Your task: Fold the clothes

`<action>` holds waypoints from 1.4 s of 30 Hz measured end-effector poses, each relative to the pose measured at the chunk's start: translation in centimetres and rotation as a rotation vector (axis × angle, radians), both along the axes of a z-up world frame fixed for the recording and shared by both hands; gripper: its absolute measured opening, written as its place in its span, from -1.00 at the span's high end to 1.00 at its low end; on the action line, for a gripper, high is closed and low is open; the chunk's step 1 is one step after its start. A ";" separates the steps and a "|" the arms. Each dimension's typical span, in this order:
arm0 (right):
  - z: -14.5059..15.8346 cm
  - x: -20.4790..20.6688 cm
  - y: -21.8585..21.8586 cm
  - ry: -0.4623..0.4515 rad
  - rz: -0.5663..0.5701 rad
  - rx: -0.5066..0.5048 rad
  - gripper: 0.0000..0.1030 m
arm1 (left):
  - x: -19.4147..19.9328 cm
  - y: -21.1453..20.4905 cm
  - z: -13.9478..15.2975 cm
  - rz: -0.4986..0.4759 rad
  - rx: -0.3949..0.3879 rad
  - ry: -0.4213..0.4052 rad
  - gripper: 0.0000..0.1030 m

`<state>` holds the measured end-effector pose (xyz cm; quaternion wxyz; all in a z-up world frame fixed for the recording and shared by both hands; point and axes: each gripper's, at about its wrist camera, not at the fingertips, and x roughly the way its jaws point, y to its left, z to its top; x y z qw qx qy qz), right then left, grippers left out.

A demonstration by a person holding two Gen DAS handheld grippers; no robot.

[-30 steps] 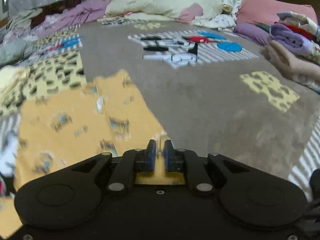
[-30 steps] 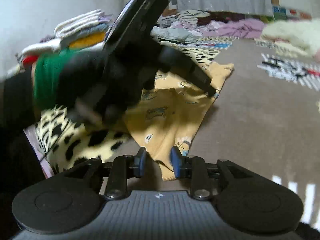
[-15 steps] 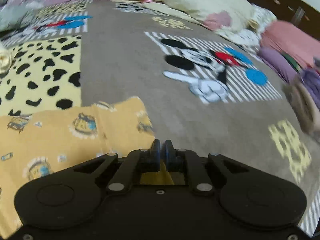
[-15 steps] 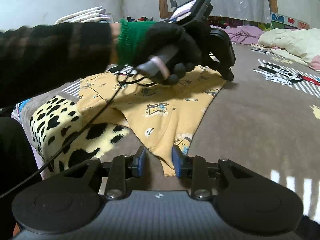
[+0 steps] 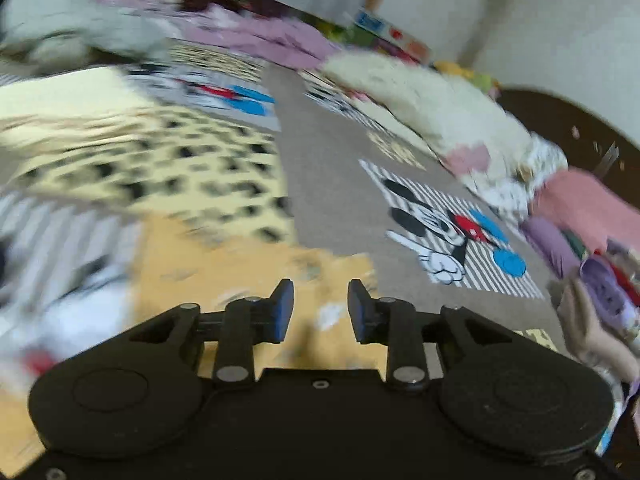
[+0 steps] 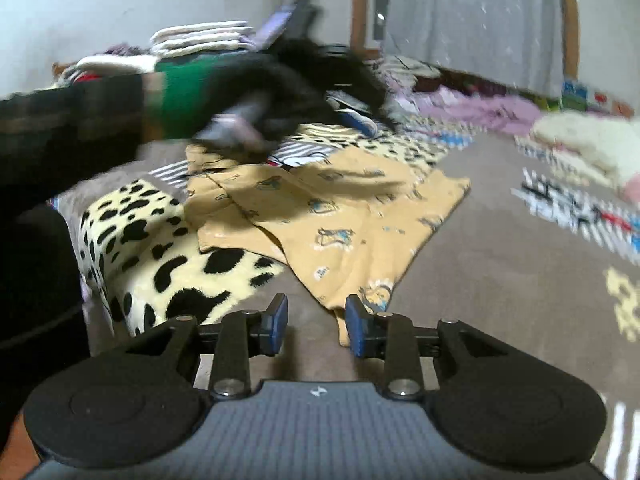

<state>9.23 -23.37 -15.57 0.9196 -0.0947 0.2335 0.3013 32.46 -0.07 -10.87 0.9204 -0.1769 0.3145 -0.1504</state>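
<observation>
Two grippers, both with jaws apart and holding nothing. Yellow shirt [image 6: 332,216] spread flat on bed cover [image 6: 500,280], long axis running from near edge away toward far side. Nearest corner just ahead of right gripper [image 6: 316,318], almost between its fingertips. Left gripper [image 5: 320,306] above far part of shirt [image 5: 240,264], blurred. Right hand better placed, probably, for next pinch.

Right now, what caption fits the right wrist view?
Open right gripper beside the yellow printed shirt's hem on a bedspread.
</observation>
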 end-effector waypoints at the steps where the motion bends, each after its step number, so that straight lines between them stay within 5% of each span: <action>1: 0.0 0.0 0.3 -0.016 0.003 -0.009 0.36 | -1.7 1.7 -0.1 0.036 -0.013 -0.003 0.24; 8: 0.3 1.3 3.0 -0.095 -0.006 -0.050 0.14 | -10.4 10.1 -0.4 0.218 -0.024 0.019 0.19; 13: -1.3 3.5 4.3 0.046 -0.010 -0.091 -0.06 | -13.7 13.0 -2.3 0.256 -0.056 0.057 0.12; 21: -0.8 2.1 4.6 -0.023 0.003 -0.131 -0.01 | -13.5 14.1 -4.9 0.282 -0.147 0.090 0.15; 26: -1.3 2.6 4.4 -0.024 0.013 -0.124 -0.03 | -12.3 14.8 -4.7 0.347 -0.216 0.077 0.32; 33: -1.5 3.2 3.5 -0.020 0.025 -0.072 -0.05 | -12.6 17.0 -3.0 0.402 -0.316 0.033 0.32; 42: -1.4 3.8 2.5 -0.011 0.007 -0.025 -0.05 | -11.9 16.5 -5.0 0.406 -0.302 0.126 0.33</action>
